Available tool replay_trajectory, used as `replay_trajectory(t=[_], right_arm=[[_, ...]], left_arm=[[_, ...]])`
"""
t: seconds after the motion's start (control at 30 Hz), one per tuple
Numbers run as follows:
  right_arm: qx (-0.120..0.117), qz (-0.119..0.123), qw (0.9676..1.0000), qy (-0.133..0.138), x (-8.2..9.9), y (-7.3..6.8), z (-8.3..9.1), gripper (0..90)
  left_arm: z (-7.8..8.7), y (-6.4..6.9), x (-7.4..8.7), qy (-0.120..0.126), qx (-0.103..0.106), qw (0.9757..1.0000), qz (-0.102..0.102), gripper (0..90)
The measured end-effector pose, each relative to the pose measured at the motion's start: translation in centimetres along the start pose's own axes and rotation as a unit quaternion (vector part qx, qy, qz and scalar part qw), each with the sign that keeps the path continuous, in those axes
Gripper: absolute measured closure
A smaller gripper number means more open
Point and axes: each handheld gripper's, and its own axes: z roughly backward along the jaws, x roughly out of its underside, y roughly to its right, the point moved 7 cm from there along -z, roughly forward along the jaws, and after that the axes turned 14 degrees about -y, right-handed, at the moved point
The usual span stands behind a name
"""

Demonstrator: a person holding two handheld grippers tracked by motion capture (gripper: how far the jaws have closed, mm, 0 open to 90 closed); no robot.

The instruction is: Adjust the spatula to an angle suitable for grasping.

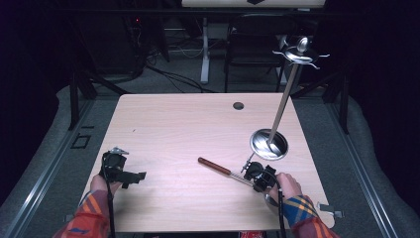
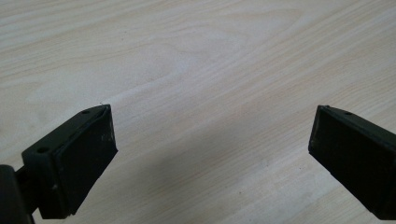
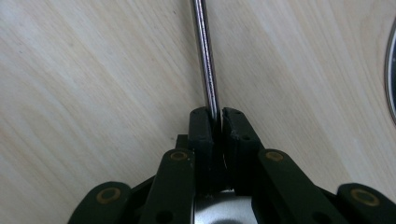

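A utensil with a brown handle (image 1: 214,166) and a thin steel shaft (image 3: 205,56) lies low over the wooden table (image 1: 188,124), right of its middle. My right gripper (image 1: 253,173) is shut on the shaft, and its pads (image 3: 201,126) pinch the steel rod from both sides. The gripper's body hides the utensil's other end. My left gripper (image 1: 134,176) rests near the table's front left, pointing right. Its jaws stand wide apart with only bare wood between the pads (image 2: 86,154). A metal stand with a round shiny base (image 1: 269,144) and a hooked top (image 1: 300,52) rises just behind the right gripper.
The stand's slanted pole (image 1: 283,101) leans over the table's right back part. Its base rim (image 3: 391,70) shows at the right edge of the right gripper view. A cable hole (image 1: 238,105) sits near the far edge. Chairs and desk legs (image 1: 204,49) stand beyond the table.
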Motion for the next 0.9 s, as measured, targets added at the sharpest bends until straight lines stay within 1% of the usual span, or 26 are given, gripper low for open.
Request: replay_trajectory(t=[0.07,0.1,0.13,0.17,0.27,0.33,0.37,0.4,0.43,0.5,0.53,0.57,0.6,0.63,0.67,0.7,0.73,0.77,0.8,0.83,0.87,0.9], right_arm=[[-0.002,-0.003,1.0,0.005,0.1,0.1,-0.1,81.9],[-0.001,-0.007,1.0,-0.002,0.6,0.4,-0.1,81.9],[-0.001,-0.007,1.0,-0.002,0.6,0.4,-0.1,81.9],[-0.005,-0.019,0.9998,-0.004,1.1,0.6,-0.2,81.8],[-0.006,-0.025,0.9997,-0.007,1.5,1.0,-0.3,81.8],[-0.009,-0.039,0.9992,-0.006,1.9,1.3,-0.5,81.6],[-0.009,-0.047,0.9988,-0.015,2.4,1.7,-0.5,81.5],[-0.009,-0.047,0.9988,-0.015,2.4,1.7,-0.5,81.5],[-0.015,-0.057,0.9982,-0.011,2.5,1.8,-0.7,81.4],[-0.013,-0.069,0.9973,-0.024,3.0,2.2,-0.7,81.0],[-0.019,-0.076,0.9968,-0.017,3.1,2.2,-0.8,80.8],[-0.019,-0.076,0.9968,-0.017,3.1,2.2,-0.8,80.8],[-0.018,-0.074,0.997,-0.016,3.2,2.3,-0.8,77.7],[-0.005,-0.067,0.9976,-0.021,3.3,2.5,-0.6,75.6],[-0.005,-0.067,0.9976,-0.021,3.3,2.5,-0.6,75.6],[-0.003,-0.062,0.9981,-0.004,3.1,2.3,-0.2,69.0],[-0.003,-0.062,0.9981,-0.004,3.1,2.3,-0.2,69.0],[0.001,-0.056,0.9984,-0.002,3.1,2.2,0.2,64.1],[0.001,-0.054,0.9986,0.001,3.0,2.1,0.2,61.6],[0.001,-0.052,0.9986,0.012,2.9,2.0,0.3,59.6],[0.001,-0.052,0.9986,0.012,2.9,2.0,0.3,59.6],[0.001,-0.042,0.999,0.014,2.8,1.9,0.5,57.7]], left_arm=[[0.0,0.0,0.0,0.001,0.0,1.0,0.0,0.8],[0.0,0.0,0.0,0.0,0.0,1.0,0.0,0.8],[0.0,0.0,0.0,0.0,0.0,1.0,0.0,0.8],[0.0,0.0,0.0,-0.001,0.001,1.0,0.0,0.8],[-0.1,0.0,0.0,-0.002,0.0,1.0,-0.001,0.9],[0.0,0.1,-0.1,-0.002,-0.001,1.0,-0.003,0.8],[0.0,0.1,-0.1,-0.001,-0.001,1.0,-0.003,0.8],[0.0,0.1,-0.1,-0.001,-0.001,1.0,-0.003,0.8],[0.0,0.1,0.0,-0.001,0.0,1.0,-0.002,0.8],[0.0,0.0,0.0,0.0,-0.001,1.0,-0.003,0.8],[-0.1,-0.1,-0.1,0.0,-0.001,1.0,-0.001,0.8],[-0.1,-0.1,-0.1,0.0,-0.001,1.0,-0.001,0.8],[-0.2,-0.2,-0.1,-0.001,-0.002,1.0,-0.002,0.8],[-0.2,-0.1,-0.2,-0.002,-0.001,1.0,-0.002,0.8],[-0.2,-0.1,-0.2,-0.002,-0.001,1.0,-0.002,0.6],[-0.2,-0.1,-0.3,0.0,0.001,1.0,-0.003,0.2],[-0.2,0.0,-0.4,0.003,0.004,1.0,-0.006,0.2],[-0.2,0.2,-0.5,0.005,0.006,0.9999,-0.009,0.1],[-0.2,0.3,-0.5,0.005,0.008,0.9999,-0.009,0.1],[-0.1,0.4,-0.5,0.006,0.008,0.9999,-0.01,0.1],[-0.1,0.4,-0.5,0.006,0.008,0.9999,-0.01,0.1],[0.0,0.4,-0.6,0.009,0.006,0.9999,-0.012,0.1]])
